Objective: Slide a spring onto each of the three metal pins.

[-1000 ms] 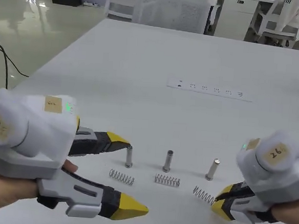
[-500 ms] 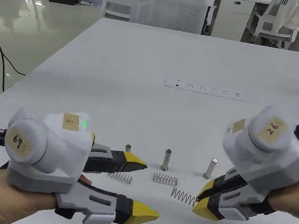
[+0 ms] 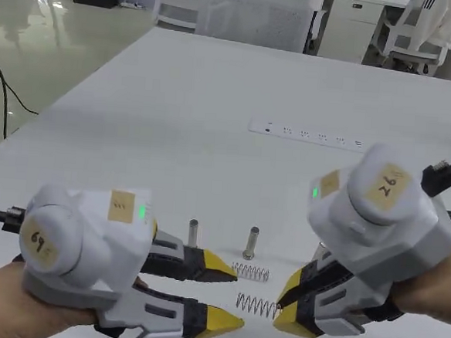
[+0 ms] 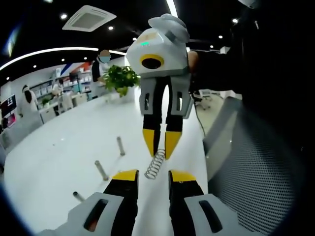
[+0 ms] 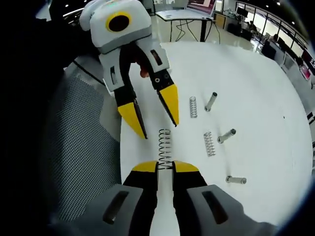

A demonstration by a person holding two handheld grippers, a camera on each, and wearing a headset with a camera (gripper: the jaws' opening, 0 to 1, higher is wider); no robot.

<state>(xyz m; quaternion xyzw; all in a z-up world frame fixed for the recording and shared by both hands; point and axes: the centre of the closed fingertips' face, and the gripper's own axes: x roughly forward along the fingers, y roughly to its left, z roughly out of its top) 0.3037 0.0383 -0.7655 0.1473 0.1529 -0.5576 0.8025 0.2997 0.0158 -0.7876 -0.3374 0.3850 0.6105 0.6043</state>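
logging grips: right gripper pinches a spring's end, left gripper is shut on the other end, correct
Not quite: the right gripper does pinch one end of the spring, but the left gripper is open, jaws spread, not clamping the other end. The right gripper view shows it.

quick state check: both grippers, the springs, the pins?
Left gripper: open, empty.
Right gripper: shut on one spring, gripped by its end.
Other two springs: lying flat, loose.
Three metal pins: upright, none has a spring on it yet.
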